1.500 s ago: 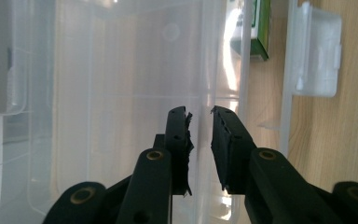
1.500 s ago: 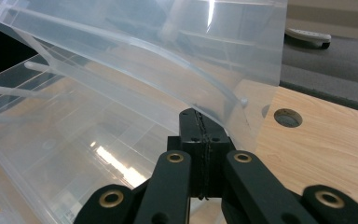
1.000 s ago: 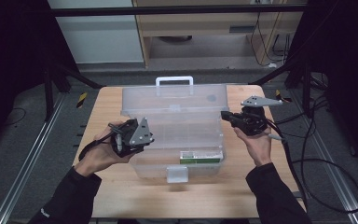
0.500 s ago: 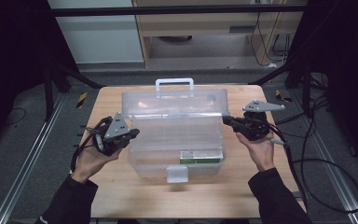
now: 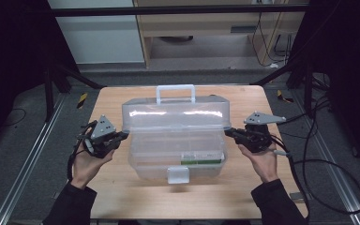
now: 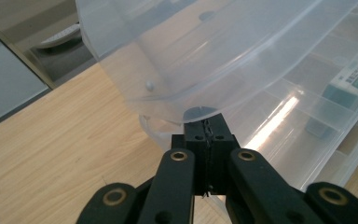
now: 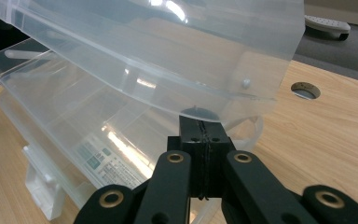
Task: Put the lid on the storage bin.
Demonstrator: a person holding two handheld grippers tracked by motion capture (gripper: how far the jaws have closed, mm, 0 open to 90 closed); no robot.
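A clear plastic toolbox [image 5: 155,165] stands mid-table with its lid [image 5: 176,115] half raised and a white handle [image 5: 175,93] on top. A green-and-white packet [image 5: 201,159] lies inside. My left gripper [image 5: 124,135] is shut at the box's left end. In the left gripper view its tips [image 6: 208,125] meet just under the lid's end edge [image 6: 168,95], with nothing between them. My right gripper [image 5: 227,132] is shut at the box's right end. Its tips [image 7: 196,122] sit likewise beneath the lid's corner [image 7: 256,88].
The white front latch [image 5: 177,175] of the box hangs down toward the person. Bare wooden tabletop [image 5: 122,192] lies on both sides of the box, with a round cable hole [image 7: 306,90] at the right. Cables [image 5: 318,168] trail off the table's right edge.
The left hand has slid left from over the box to its left end and sunk a little. The right hand has shifted slightly right and down to the right end.
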